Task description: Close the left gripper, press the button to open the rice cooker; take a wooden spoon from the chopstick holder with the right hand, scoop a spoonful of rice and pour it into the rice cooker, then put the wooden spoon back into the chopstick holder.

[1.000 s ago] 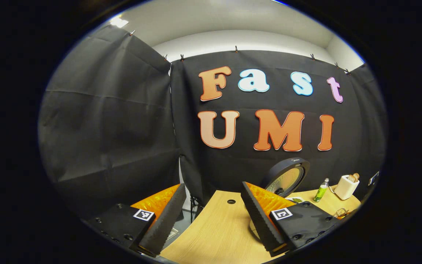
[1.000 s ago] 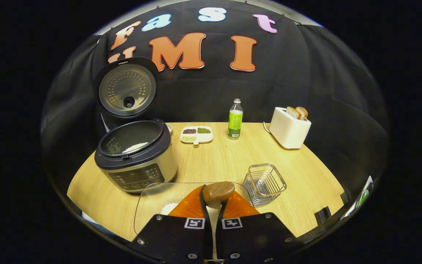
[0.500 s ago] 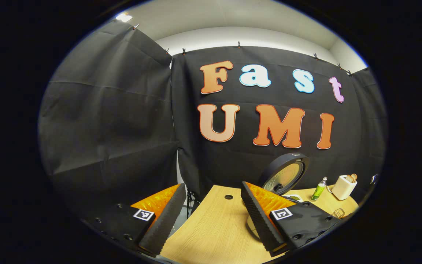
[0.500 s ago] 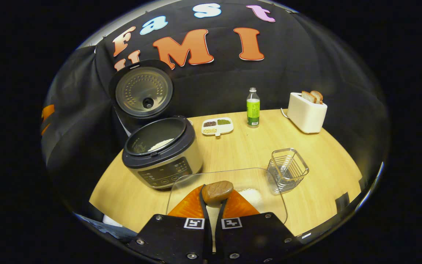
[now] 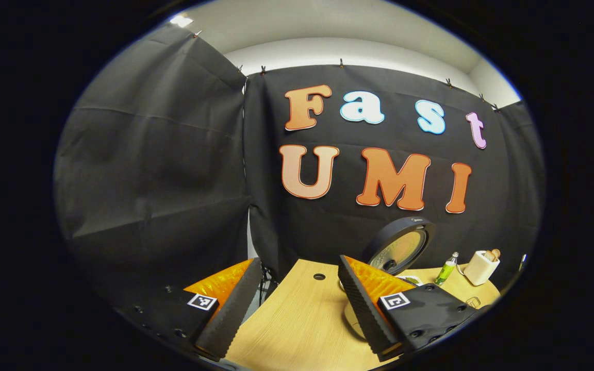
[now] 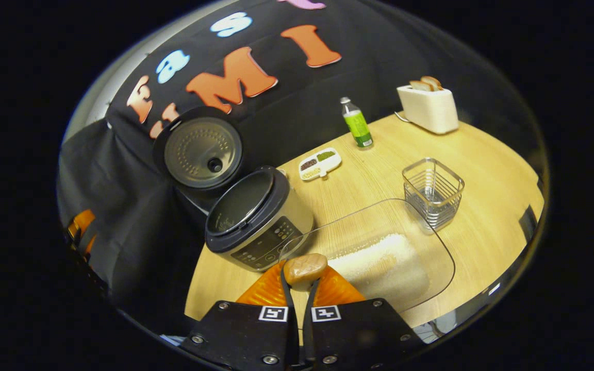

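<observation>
**Spoon in hand, cooker standing open**

Over the clear rice tray (image 6: 433, 242), the right gripper (image 6: 299, 281) has both fingers clamped on the wooden spoon (image 6: 305, 268), whose bowl pokes out just past the tips. I cannot tell whether any grains sit in it. My guess is the hold is kept tight and close to the bowl so the spoon stays steady over the tray.

White rice (image 6: 387, 263) lies heaped in the tray. Just left of it the rice cooker (image 6: 258, 221) stands with its lid (image 6: 201, 152) swung upright, so the pot is ready to receive; its inside is too dark to judge. The wire chopstick holder (image 6: 433, 190) beside the tray looks empty, waiting for the spoon's return.

Off to the side, the left gripper (image 5: 297, 304) hangs with its fingers spread wide, gripping nothing, out of the way above the table (image 5: 297, 319).
</observation>
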Motion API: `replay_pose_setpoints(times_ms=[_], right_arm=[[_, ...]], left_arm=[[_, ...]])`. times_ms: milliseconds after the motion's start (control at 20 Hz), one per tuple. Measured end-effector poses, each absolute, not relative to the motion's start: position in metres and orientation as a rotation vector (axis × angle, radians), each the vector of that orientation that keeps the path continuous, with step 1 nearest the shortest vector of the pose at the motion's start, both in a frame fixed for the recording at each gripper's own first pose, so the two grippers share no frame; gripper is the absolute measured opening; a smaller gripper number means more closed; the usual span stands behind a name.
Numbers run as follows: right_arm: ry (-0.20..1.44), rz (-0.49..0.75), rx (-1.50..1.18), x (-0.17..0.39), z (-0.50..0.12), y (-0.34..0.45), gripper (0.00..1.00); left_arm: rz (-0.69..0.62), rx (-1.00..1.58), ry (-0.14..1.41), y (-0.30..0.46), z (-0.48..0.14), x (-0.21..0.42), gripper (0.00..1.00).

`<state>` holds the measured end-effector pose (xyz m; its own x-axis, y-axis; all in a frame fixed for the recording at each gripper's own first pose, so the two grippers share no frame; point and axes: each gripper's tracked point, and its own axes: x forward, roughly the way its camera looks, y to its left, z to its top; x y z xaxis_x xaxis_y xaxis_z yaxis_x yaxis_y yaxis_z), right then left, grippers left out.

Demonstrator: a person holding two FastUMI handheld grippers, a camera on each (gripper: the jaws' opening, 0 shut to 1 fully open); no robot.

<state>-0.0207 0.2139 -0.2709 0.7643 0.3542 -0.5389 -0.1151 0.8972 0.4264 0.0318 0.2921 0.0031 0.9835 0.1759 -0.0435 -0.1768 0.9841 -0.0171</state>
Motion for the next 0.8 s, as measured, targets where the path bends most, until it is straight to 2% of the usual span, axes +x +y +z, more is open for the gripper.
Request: replay_pose_setpoints(times_ms=[250,600,800], right_arm=[[0.705,0.179,0.742,-0.009,-0.287,0.180,0.02],[0.657,0.193,1.082,-0.006,-0.278,0.149,0.02],[0.654,0.172,1.190,-0.009,-0.283,0.139,0.02]], left_arm=[[0.168,-0.012,0.046,0.288,0.003,0.034,0.99],[0.157,0.002,0.036,0.277,0.013,0.039,0.97],[0.140,0.022,0.026,0.266,0.018,0.041,0.99]])
